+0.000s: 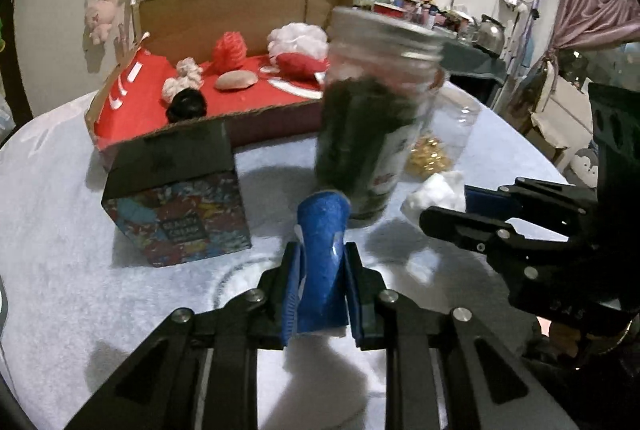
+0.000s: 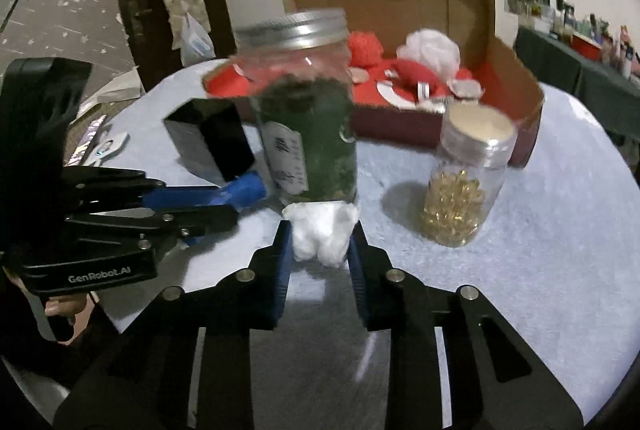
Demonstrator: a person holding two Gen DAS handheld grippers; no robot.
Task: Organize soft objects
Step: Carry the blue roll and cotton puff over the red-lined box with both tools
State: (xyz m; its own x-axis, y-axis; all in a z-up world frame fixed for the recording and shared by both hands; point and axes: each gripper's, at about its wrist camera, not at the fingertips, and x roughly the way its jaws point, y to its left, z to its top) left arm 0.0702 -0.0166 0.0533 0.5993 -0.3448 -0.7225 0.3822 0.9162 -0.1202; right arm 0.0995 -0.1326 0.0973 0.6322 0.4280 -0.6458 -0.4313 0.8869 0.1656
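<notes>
My left gripper (image 1: 322, 254) is shut on a blue sponge (image 1: 322, 258), held above the table; it shows at the left of the right wrist view (image 2: 244, 188). My right gripper (image 2: 320, 234) is shut on a white cotton wad (image 2: 320, 230), seen at the right of the left wrist view (image 1: 434, 192). Behind stands a cardboard box with a red lining (image 1: 132, 86), also in the right wrist view (image 2: 520, 82). It holds several soft things: a red mesh puff (image 1: 230, 50), a white puff (image 1: 298, 40), a black ball (image 1: 186, 104).
A tall jar of dark green stuff (image 1: 368, 114) with a metal lid stands just ahead of both grippers (image 2: 308, 110). A smaller jar of golden beads (image 2: 460, 186) stands to its right. A patterned black-lidded box (image 1: 176, 198) sits at the left. The round table (image 1: 60, 230) has a pale cloth.
</notes>
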